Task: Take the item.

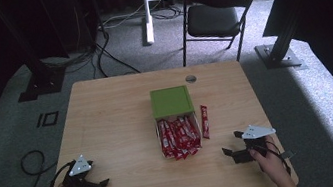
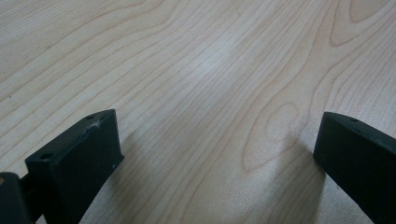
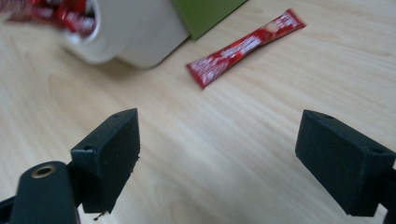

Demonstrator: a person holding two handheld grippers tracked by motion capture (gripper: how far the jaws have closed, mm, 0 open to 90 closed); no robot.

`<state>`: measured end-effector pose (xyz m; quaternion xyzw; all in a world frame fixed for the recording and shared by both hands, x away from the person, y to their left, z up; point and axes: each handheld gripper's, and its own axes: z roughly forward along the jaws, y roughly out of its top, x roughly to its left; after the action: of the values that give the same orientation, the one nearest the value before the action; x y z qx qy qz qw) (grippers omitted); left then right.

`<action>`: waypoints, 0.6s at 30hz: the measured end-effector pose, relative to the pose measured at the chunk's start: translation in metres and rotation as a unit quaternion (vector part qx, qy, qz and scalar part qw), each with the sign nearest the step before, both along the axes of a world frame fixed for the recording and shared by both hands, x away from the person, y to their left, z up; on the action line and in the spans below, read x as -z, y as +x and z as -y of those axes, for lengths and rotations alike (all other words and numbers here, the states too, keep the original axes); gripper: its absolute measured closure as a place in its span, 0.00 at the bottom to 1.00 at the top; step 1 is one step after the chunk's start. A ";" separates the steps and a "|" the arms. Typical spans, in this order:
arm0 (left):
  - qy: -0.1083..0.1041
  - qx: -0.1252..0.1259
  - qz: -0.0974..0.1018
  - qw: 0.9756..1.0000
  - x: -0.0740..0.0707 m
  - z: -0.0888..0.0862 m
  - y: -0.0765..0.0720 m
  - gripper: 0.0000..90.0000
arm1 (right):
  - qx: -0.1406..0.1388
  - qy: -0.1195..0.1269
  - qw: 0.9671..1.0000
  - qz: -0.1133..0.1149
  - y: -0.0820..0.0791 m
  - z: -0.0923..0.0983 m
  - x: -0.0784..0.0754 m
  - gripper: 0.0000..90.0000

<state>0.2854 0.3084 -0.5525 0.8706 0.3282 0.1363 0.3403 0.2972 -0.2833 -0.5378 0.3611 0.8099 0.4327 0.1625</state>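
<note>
A white box [image 1: 158,125] lies open on the wooden table [image 1: 107,118], its green lid [image 1: 171,101] folded back and several red sachets [image 1: 178,136] spilling from it. One red sachet [image 1: 205,121] lies alone just right of the box. My right gripper [image 1: 230,144] rests near the table's front right, open, with nothing between its jaws. In the right gripper view the lone sachet [image 3: 245,46] lies ahead of the right gripper [image 3: 219,135], apart from it, beside the white box [image 3: 135,32]. My left gripper [image 1: 102,183] sits at the front left, open over bare wood [image 2: 201,70].
A black folding chair [image 1: 215,12] stands beyond the table's far edge. A small round grommet [image 1: 190,78] is set in the tabletop behind the box. Cables [image 1: 31,163] lie on the carpet to the left.
</note>
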 end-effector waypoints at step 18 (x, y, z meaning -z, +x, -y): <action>0.001 0.001 0.000 1.000 0.000 0.000 0.000 0.02 | -0.067 -0.048 0.997 -0.008 -0.018 0.011 0.014 0.12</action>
<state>0.2855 0.3086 -0.5524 0.8712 0.3274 0.1365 0.3394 0.2795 -0.2943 -0.5518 0.3011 0.8538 0.3998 0.1435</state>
